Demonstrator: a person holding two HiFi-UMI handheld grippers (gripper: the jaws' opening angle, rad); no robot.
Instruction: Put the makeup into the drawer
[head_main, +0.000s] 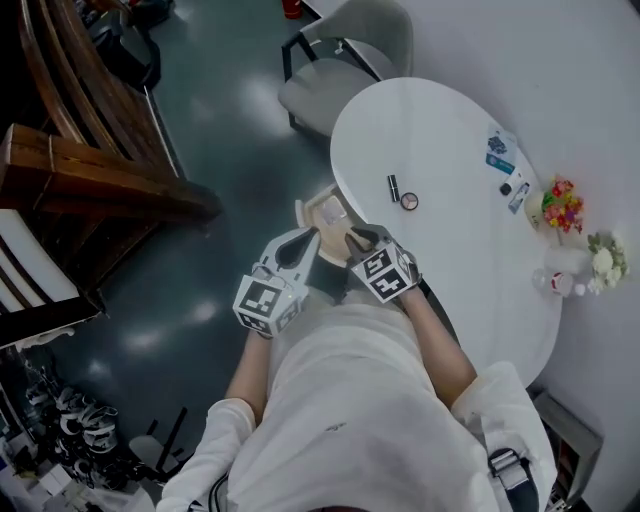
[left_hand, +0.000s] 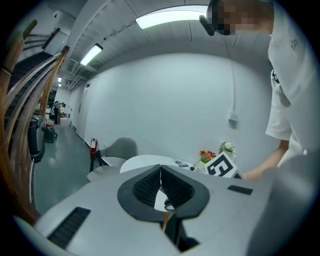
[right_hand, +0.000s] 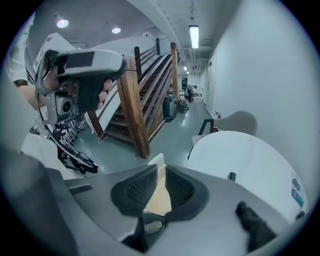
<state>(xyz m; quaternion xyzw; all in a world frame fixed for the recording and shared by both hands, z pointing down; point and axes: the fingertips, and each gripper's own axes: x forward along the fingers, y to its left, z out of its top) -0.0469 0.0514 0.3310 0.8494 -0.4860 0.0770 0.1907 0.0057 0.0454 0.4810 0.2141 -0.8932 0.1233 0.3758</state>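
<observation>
A dark lipstick tube (head_main: 393, 187) and a round compact (head_main: 408, 201) lie on the white oval table (head_main: 440, 140). At the table's near-left edge a wooden drawer (head_main: 322, 222) stands pulled out, with something pale lying in it. Both grippers hang side by side just above the drawer. My left gripper (head_main: 308, 238) is shut and empty; its tips meet in the left gripper view (left_hand: 161, 172). My right gripper (head_main: 352, 238) shows a narrow gap with nothing in it, and the drawer's wood (right_hand: 160, 202) shows through that gap (right_hand: 162, 170). The tube (right_hand: 232, 176) stands apart, on the table to the right.
A grey chair (head_main: 345, 60) stands at the table's far end. A wooden staircase (head_main: 90, 170) fills the left. Flowers (head_main: 562, 205), cards (head_main: 500, 152) and small white items (head_main: 560, 275) sit along the table's right edge. Dark clutter (head_main: 60, 420) lies on the floor, lower left.
</observation>
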